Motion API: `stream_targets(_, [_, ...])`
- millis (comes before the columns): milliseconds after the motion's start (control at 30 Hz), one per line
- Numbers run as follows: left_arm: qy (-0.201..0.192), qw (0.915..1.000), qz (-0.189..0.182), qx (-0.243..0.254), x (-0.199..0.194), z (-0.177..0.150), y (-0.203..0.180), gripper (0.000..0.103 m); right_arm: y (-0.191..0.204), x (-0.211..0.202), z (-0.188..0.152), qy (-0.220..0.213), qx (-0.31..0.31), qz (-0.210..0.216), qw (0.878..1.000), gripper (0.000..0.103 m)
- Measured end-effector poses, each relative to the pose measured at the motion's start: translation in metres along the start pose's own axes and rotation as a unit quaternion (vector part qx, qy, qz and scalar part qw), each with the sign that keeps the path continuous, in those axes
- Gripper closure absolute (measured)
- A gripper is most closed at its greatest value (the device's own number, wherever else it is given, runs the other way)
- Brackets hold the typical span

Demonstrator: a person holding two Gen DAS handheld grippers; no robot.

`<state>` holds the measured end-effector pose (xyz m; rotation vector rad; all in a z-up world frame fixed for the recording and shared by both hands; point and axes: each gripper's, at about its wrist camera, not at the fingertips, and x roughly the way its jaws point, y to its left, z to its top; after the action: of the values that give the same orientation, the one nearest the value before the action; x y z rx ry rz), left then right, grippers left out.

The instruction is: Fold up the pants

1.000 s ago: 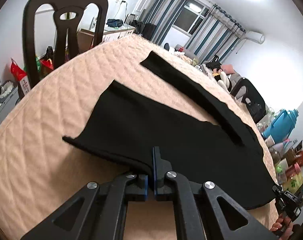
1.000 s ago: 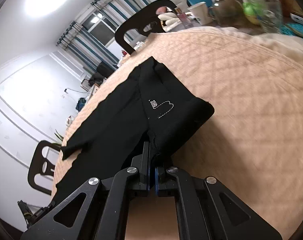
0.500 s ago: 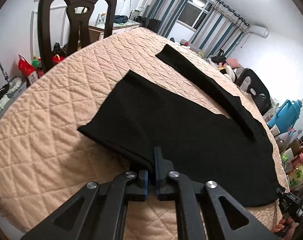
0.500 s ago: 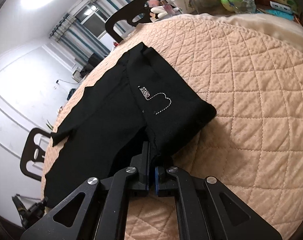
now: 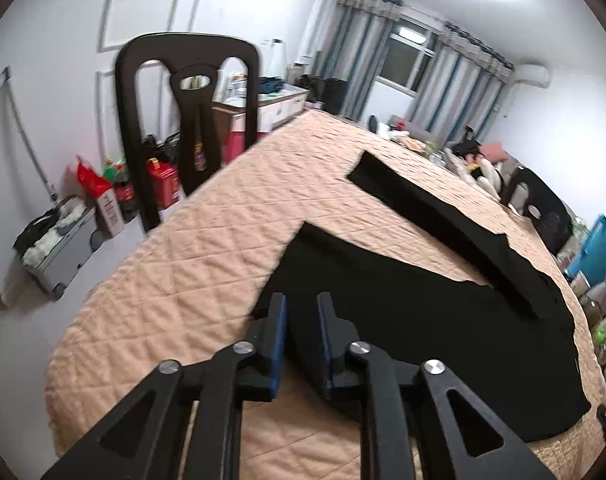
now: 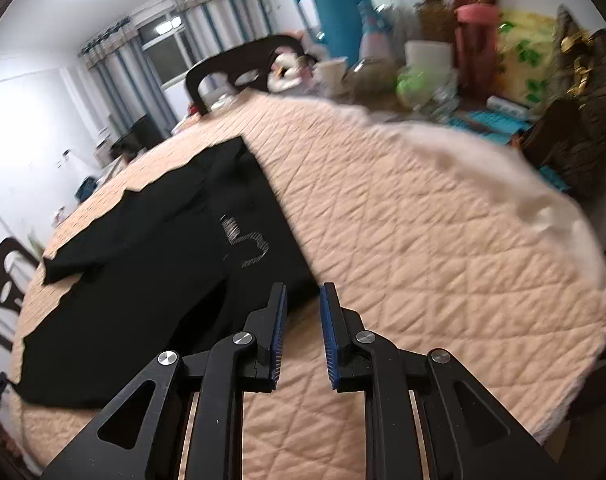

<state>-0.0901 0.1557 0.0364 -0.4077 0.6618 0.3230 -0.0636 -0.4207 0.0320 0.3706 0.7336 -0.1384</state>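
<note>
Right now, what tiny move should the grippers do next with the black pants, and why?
Probably bring the left gripper to the far leg's cuff of the black fabric pants. Both it and the right gripper are open, and the legs lie apart on the quilted peach tablecloth.

My right view smears the cluttered bottles and the pants' stitched logo unreadably; my left fingers hide the pants' near hem.
</note>
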Motion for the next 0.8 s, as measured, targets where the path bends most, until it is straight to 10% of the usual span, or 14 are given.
stream_targets(267, [0.068,0.996,-0.017,0.055,0.044,-0.014,-0.031,0.08,0.039,0.05,-0.005,0.04,-0.089,0.027,0.995,0.087])
stream_targets(533, [0.057,0.9951,-0.016,0.08,0.046,-0.001,-0.042,0.076,0.064,0.038,0.014,-0.013,-0.134,0.034,0.99,0.086])
stream_targets(800, [0.068,0.9954,-0.006,0.067,0.081,0.017,-0.039,0.068,0.091,0.09,0.006,0.065,-0.153,0.069,0.984,0.086])
